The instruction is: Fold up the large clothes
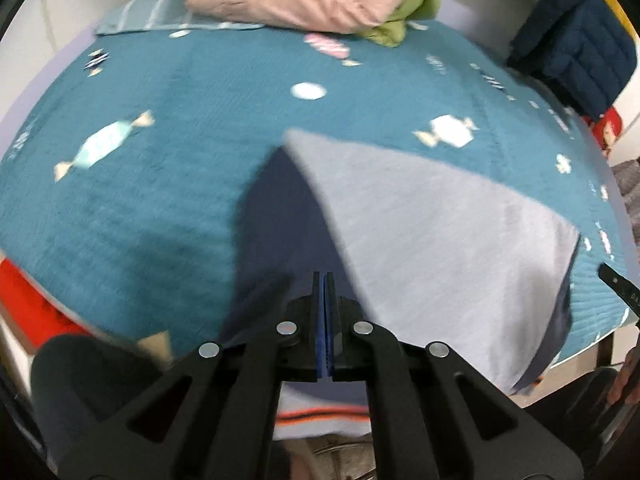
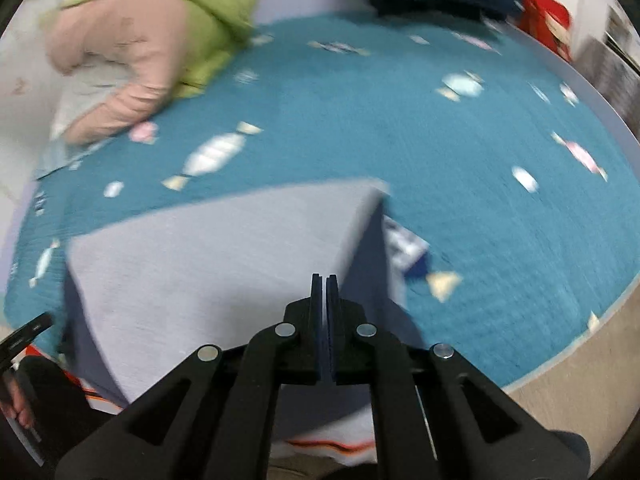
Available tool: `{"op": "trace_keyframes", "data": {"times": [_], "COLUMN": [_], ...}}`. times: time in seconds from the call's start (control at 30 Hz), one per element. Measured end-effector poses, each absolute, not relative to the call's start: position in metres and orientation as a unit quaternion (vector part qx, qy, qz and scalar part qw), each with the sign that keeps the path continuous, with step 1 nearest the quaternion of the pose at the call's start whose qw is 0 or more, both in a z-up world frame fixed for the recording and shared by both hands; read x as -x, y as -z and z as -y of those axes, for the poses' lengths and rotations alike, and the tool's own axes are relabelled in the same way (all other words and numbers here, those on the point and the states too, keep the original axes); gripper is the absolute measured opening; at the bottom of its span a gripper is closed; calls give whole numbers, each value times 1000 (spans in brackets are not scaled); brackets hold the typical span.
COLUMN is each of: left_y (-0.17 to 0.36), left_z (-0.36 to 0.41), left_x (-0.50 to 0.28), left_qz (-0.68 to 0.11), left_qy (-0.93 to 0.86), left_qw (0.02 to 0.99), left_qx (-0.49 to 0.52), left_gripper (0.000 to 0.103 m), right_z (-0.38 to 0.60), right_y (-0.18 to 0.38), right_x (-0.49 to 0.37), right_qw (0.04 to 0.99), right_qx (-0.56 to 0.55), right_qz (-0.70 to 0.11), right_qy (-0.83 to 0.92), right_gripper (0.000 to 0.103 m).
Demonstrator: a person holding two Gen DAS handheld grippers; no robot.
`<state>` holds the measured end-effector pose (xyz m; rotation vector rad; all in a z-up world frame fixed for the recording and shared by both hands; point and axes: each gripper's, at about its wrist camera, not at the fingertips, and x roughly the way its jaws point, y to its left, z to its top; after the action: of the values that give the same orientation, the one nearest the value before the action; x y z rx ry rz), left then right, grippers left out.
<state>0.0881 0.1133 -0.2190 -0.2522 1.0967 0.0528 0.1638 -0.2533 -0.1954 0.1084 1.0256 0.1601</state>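
- On the bed, a teal bedspread (image 1: 168, 208) printed with candy shapes carries a pale grey garment (image 1: 432, 224), spread flat near the front edge; both views are blurred.
- Left wrist view: the garment's far corner is a sharp point, and a dark navy panel (image 1: 276, 216) of cloth runs beside it on the left, down toward the left tool (image 1: 324, 278).
- The left tool's 2 fingers stand pressed together, with only a thin blue line of padding between them; the cloth lies right under the tips, but I cannot tell whether any of it is pinched.
- A hem with an orange and dark stripe (image 1: 320, 416) shows below the left tool, at the near edge of the garment.
- Right wrist view: the grey garment (image 2: 208, 276) fills the lower left, its far corner just above and right of the right tool (image 2: 324, 280); a darker blue fold drops along its right edge.
- The right tool's 2 fingers are likewise closed against each other, tips over the cloth; a grip on it cannot be confirmed.
- A small patterned label (image 2: 404, 244) lies on the bedspread just right of the garment.
- At the far side of the bed lie a pink padded jacket (image 1: 304, 0) and a lime green garment (image 1: 416, 4), touching each other, well apart from the grey one.
- A navy quilted item (image 1: 572, 52) sits at the far right corner.
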Motion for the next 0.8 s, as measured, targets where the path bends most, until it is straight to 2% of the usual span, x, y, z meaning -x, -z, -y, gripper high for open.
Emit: {"op": "trace_keyframes", "data": {"times": [0.2,0.4,0.6,0.7,0.8], "left_y": [221,247,282,291,293], "left_z": [-60,-35,-15,-12,-7], "left_x": [-127,-159,-180,-180,-178], "left_qz": [-477,-446,-447,-438,-431], "left_qy": [34,72,60,54,54], "left_qw": [870,883,890,897,901], "left_qx": [116,129,63,28,-10], "left_gripper": [2,2,2,2,2], "right_z": [172,139,130,121,128], "right_y": [208,222,255,285,297], "right_x": [-187,-210,-224,-231,-233], "right_qw": [866,868,863,858,853], "right_qx": [-17,-45,-51,-8,-21], "right_qz": [-473,-448,-454,-472,-475], "right_qy": [-162,-211,-217,-204,-217], "right_gripper": [2,3,3,0,0]}}
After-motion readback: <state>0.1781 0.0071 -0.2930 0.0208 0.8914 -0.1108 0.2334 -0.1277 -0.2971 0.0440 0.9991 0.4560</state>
